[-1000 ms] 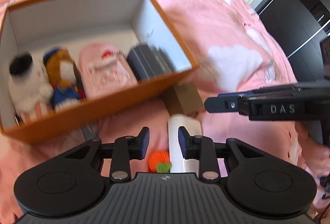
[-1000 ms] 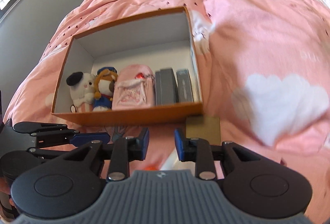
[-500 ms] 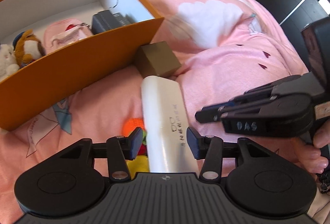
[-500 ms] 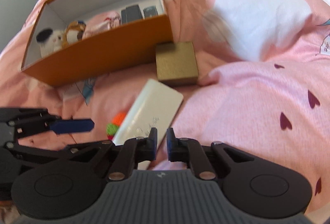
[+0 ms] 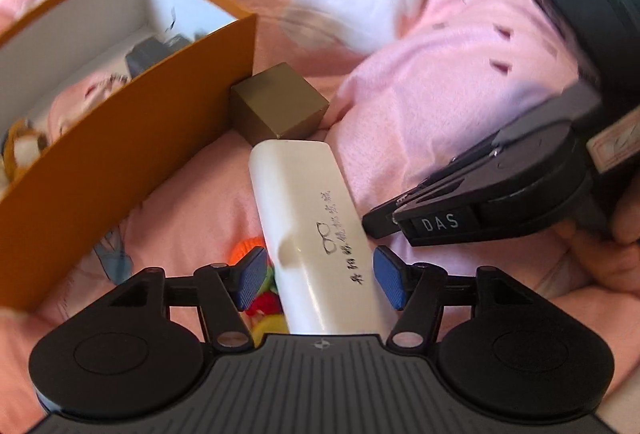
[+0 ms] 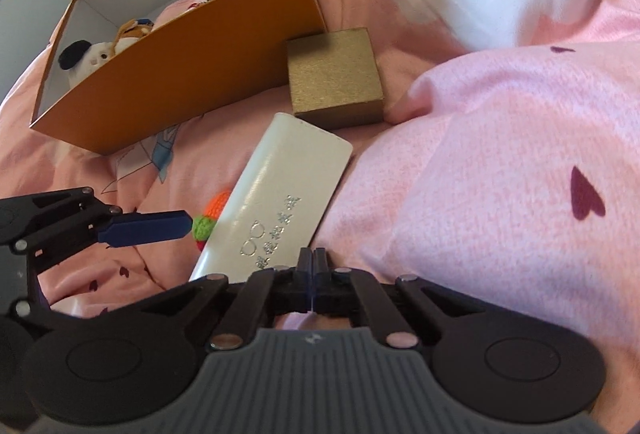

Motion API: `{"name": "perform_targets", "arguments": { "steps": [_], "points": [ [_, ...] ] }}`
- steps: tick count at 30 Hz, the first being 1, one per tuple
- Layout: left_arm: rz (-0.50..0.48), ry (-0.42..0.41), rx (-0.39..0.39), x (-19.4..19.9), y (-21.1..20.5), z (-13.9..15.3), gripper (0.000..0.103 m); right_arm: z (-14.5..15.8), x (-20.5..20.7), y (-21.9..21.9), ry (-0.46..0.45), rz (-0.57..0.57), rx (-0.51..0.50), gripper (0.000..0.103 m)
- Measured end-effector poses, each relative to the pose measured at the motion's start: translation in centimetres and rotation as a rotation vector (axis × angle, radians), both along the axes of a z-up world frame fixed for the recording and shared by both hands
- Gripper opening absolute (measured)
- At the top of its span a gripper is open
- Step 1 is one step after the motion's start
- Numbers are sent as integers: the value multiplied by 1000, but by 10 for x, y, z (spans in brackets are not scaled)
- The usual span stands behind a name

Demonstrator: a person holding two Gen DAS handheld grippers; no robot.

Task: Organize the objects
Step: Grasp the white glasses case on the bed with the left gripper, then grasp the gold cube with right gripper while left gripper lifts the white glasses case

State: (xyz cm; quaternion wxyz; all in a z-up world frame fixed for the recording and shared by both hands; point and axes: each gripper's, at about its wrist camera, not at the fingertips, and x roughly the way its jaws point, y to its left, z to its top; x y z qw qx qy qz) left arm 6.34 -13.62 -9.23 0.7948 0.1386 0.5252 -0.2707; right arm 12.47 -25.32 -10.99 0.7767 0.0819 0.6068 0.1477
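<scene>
The white case (image 5: 316, 234) lies lengthwise between the wide-open left fingers (image 5: 251, 276), untouched; right gripper (image 6: 311, 270) closed, empty, beside it

Bright daylight filled both frames. Motion blur smeared the upper half of the left wrist view; the right wrist view was sharper. Fisheye distortion bent edges, with dark corner vignetting.

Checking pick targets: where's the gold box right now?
In both wrist views, the gold box sits on the pink bedding, at the orange box's near right corner, just beyond the white case's far end.
</scene>
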Motion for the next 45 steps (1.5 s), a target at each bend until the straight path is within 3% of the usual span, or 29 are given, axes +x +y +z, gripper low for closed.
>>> {"name": "perform_targets", "arguments": {
  "steps": [5,11,18,24,27,33,35,39,41,45],
  "points": [
    [-60,-31,97,-1,-23,-11,77,4,-2,-7,-5,-8,43,0],
    [-43,-16,183,7,-39,-27,84,2,0,-14,9,-27,80,0],
    [17,18,159,18,-33,-35,79,0,3,-21,12,-46,115,0],
    [47,25,127,17,-16,-26,74,17,4,-20,-5,-33,152,2],
    [61,19,120,14,-3,-18,72,28,7,-18,-34,-23,152,8],
    [67,3,116,15,19,2,70,46,31,-9,-129,8,86,31],
    [65,3,117,16,29,6,70,46,42,-2,-165,21,36,49],
    [71,21,114,24,51,8,70,41,68,6,-192,54,-62,56],
    [79,40,111,31,58,4,69,33,82,10,-169,70,-75,63],
    [106,83,79,40,70,-1,70,14,100,13,-115,73,-97,64]
  ]
}}
